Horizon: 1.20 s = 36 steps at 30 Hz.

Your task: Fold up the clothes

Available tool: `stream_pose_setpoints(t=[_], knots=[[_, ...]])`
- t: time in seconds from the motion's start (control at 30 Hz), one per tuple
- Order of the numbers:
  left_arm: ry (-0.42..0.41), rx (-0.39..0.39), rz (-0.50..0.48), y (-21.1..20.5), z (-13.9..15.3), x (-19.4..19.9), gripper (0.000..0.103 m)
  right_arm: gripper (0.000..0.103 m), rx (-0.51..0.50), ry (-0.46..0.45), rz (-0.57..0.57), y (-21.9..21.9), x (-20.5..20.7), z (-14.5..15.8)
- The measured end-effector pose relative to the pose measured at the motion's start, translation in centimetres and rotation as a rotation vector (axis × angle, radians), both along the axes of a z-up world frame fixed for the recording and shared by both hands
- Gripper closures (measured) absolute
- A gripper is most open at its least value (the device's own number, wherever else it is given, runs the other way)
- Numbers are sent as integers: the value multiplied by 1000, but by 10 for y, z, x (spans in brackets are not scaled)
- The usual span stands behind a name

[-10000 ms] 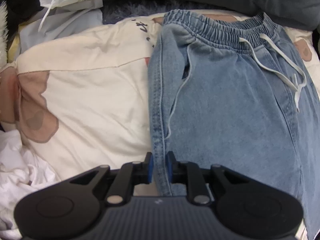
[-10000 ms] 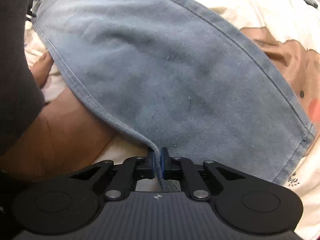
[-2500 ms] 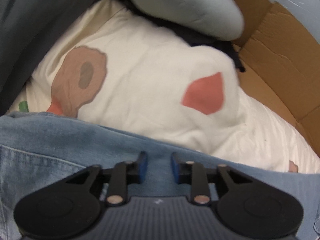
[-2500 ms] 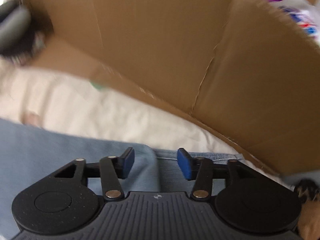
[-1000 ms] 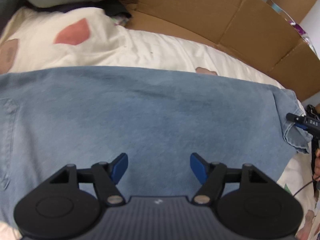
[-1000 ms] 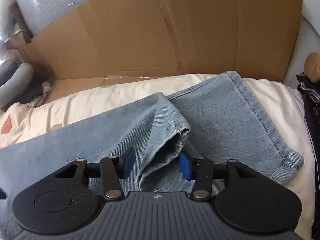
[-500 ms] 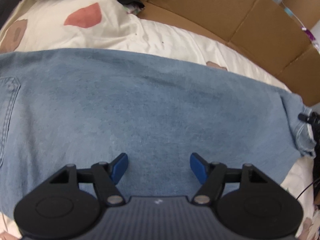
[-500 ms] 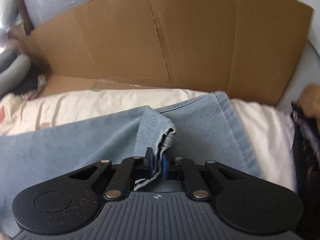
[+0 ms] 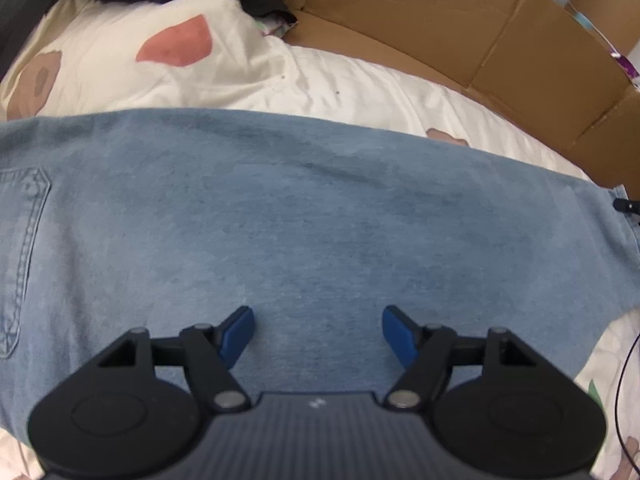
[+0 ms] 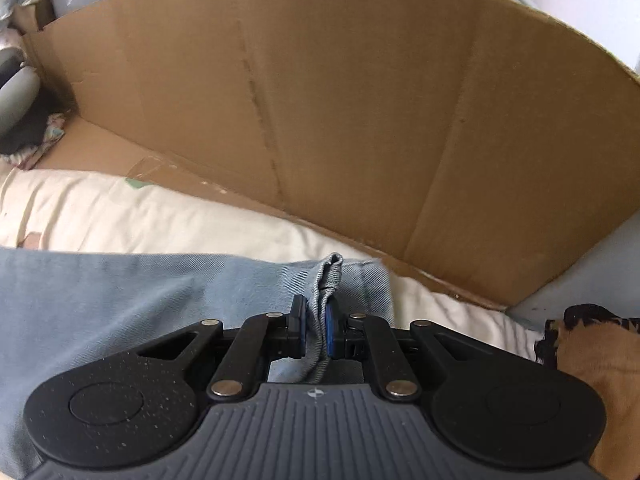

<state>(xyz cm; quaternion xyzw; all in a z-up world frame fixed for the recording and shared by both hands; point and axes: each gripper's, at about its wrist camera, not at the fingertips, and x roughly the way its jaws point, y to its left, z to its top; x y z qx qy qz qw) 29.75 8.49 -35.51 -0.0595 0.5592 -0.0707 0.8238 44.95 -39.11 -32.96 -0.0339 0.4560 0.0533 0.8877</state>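
Right gripper [image 10: 314, 330] closed on jeans [image 10: 120, 300] hem | left gripper [image 9: 318, 330] above

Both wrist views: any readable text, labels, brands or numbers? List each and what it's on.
None readable.
Left gripper body: a small white mark, a logo rather than letters.
Right gripper body: a small round white mark, no letters.
Jeans, cardboard, bedsheet: no print or label visible; the sheet carries only coloured patches.
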Motion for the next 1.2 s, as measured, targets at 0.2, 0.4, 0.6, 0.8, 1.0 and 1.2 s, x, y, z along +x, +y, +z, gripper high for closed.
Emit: stream_pose_setpoints(t=[0.2, 0.4, 0.6, 0.8, 1.0, 1.2], knots=[[1, 18, -23, -6, -3, 2, 29, 96, -11, 5, -14, -5, 16, -7], [1, 20, -25, -7, -5, 4, 29, 97, -41, 19, -37, -3, 22, -20], [3, 19, -25, -7, -5, 4, 29, 97, -80, 29, -59, -2, 25, -21], [3, 19, -30, -7, -7, 5, 29, 97, -94, 22, -67, -3, 27, -17], [1, 7, -37, -8, -5, 6, 29, 98, -130, 38, -77, -3, 30, -21], [-5, -5, -58, -12, -3, 5, 29, 94, -157, 51, -81, -5, 31, -26]])
